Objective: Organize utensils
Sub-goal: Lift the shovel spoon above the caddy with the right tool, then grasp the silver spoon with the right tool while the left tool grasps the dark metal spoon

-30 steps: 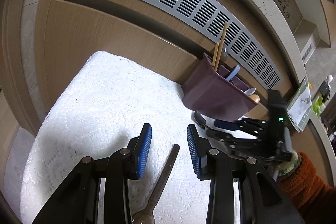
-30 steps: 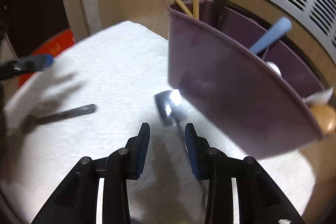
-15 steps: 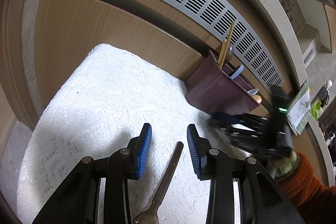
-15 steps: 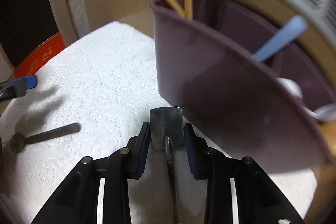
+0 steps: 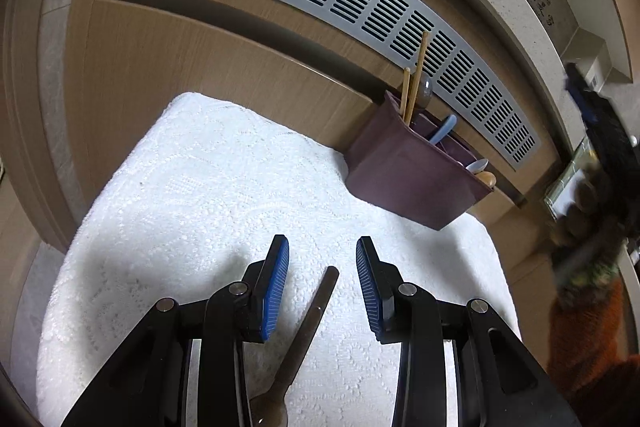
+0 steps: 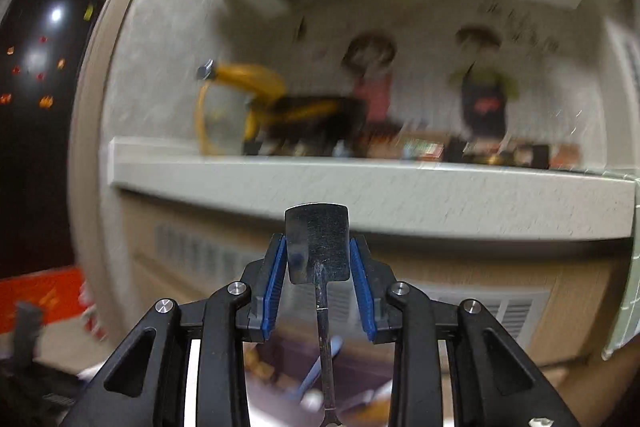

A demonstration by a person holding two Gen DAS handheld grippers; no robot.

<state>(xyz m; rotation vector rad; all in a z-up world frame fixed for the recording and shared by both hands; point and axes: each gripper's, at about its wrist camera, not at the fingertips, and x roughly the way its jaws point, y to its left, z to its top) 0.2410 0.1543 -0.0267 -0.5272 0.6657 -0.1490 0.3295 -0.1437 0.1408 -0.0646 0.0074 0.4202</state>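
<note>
My left gripper (image 5: pixel 322 259) is open above the white towel (image 5: pixel 208 195). A dark metal spoon (image 5: pixel 308 319) lies on the towel between its fingers, handle pointing away, untouched. A purple utensil holder (image 5: pixel 404 175) stands at the towel's far right with chopsticks (image 5: pixel 416 75) and several spoons in it. My right gripper (image 6: pixel 318 259) is shut on the flat handle end of a metal utensil (image 6: pixel 318 247), lifted high and pointing at the counter edge; the holder shows blurred below it. In the left wrist view the right gripper (image 5: pixel 588 103) is a blur at the right edge.
A wooden cabinet front with a grey vent grille (image 5: pixel 360 7) rises behind the towel. A pale stone counter edge (image 6: pixel 360 195) carries blurred clutter. An orange-sleeved arm (image 5: pixel 588 347) is at the right.
My right gripper closed on the metal utensil beside the holder and lifted it up off the towel. My left gripper rose slightly and stayed open over the spoon.
</note>
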